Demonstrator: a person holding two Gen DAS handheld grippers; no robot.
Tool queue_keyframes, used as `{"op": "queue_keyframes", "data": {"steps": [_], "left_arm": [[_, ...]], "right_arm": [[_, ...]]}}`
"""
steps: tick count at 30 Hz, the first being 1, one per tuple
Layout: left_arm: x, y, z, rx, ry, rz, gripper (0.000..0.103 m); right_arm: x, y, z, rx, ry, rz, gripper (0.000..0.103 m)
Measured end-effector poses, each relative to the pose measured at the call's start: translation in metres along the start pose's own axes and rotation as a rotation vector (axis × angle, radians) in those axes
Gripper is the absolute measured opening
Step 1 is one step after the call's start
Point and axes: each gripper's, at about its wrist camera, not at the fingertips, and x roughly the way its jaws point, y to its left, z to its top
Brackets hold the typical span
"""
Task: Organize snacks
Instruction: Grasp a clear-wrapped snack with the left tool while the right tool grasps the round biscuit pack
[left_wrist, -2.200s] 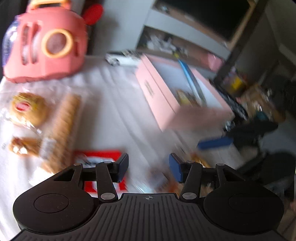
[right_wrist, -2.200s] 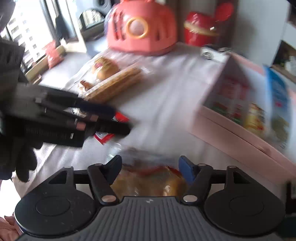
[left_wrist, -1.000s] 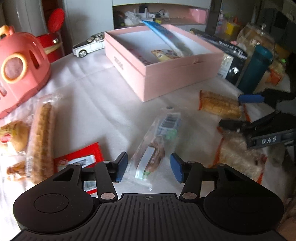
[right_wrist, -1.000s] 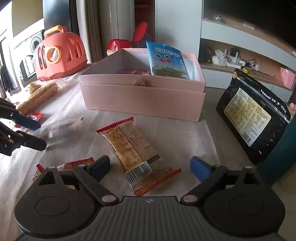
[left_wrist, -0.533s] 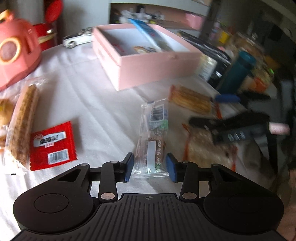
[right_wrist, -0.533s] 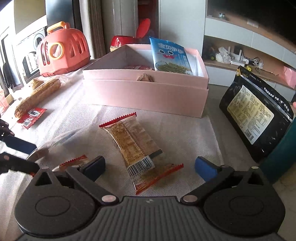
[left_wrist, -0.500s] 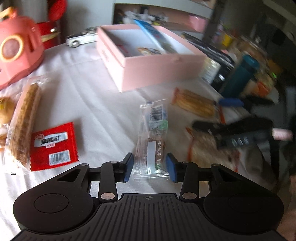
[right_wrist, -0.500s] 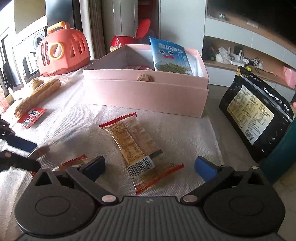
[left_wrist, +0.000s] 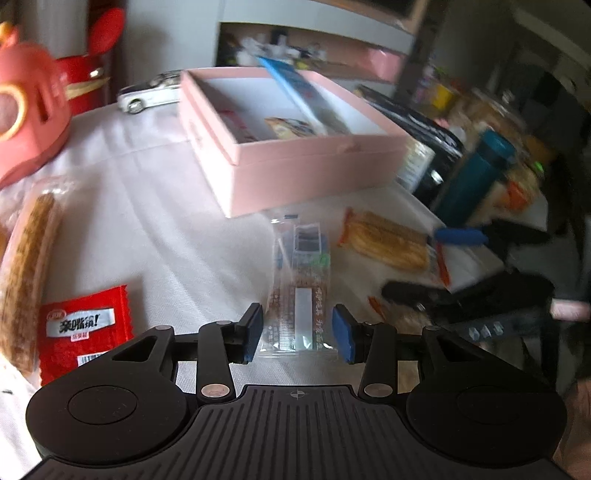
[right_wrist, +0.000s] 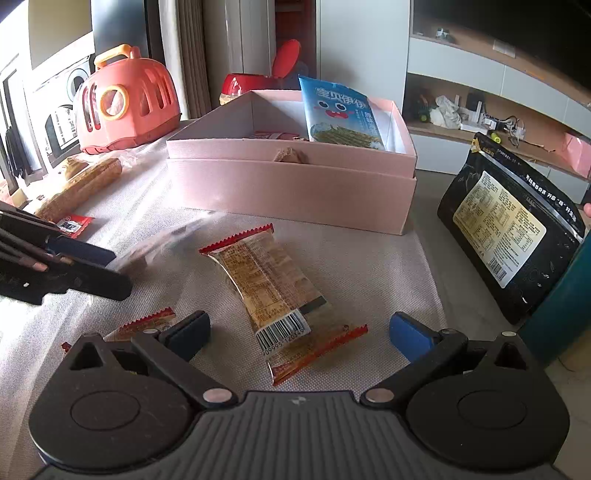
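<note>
Now, left gripper (left_wrist: 297, 334) half-spread around clear snack packet's (left_wrist: 299, 291) near end, not pinching | right gripper (right_wrist: 298, 334) wide apart, orange wafer pack (right_wrist: 271, 291) lying between its fingers | likely light, crinkly, slippery: grip mid-body, not the seams

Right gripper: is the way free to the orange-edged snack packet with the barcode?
Probably yes. The right gripper is open, and the orange-edged snack packet lies flat on the tablecloth straight ahead, its barcode end between the jaws. Nothing lies over it.
</note>
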Motion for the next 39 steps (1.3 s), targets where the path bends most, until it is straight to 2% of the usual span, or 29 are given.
{"op": "queue_keyframes", "data": {"steps": [4,7,10,13,17,20,24,28,30,32,35,39], "left_arm": [[-0.005,-0.008,0.002,0.05,0.003,0.006,0.046],[0.008,-0.01,0.006,0.049,0.013,0.048,0.046],[0.019,-0.012,0.009,0.064,0.003,0.058,0.047],[0.021,-0.014,0.01,0.083,-0.002,0.067,0.043],[0.011,-0.006,0.003,0.035,0.003,0.052,0.042],[-0.005,-0.004,-0.012,0.011,0.007,0.083,0.042],[-0.027,0.0,-0.041,-0.039,0.011,0.111,0.042],[-0.045,0.0,-0.059,-0.093,0.016,0.101,0.042],[-0.049,-0.003,-0.064,-0.097,0.03,0.087,0.042],[-0.05,-0.007,-0.066,-0.081,0.034,0.077,0.042],[-0.049,-0.016,-0.068,-0.051,0.033,0.101,0.042],[-0.047,-0.022,-0.07,-0.051,0.026,0.122,0.042]], "right_arm": [[0.0,0.0,0.0,0.0,0.0,0.001,0.103],[0.0,0.0,0.0,0.0,0.0,0.001,0.103],[0.0,0.0,0.0,0.0,0.0,0.001,0.103],[0.0,-0.001,0.0,0.0,0.0,0.002,0.103],[-0.001,0.0,0.0,-0.005,0.003,0.001,0.102],[-0.009,0.001,-0.001,-0.01,0.009,-0.006,0.1],[-0.037,0.005,-0.006,-0.02,-0.015,0.067,0.1],[-0.055,0.019,-0.006,-0.052,0.018,0.233,0.1],[-0.058,0.034,-0.007,-0.11,0.038,0.28,0.1],[-0.056,0.053,-0.009,-0.204,0.052,0.283,0.1],[-0.046,0.073,-0.013,-0.292,0.075,0.236,0.1],[-0.028,0.068,-0.008,-0.214,0.135,0.228,0.093]]}}
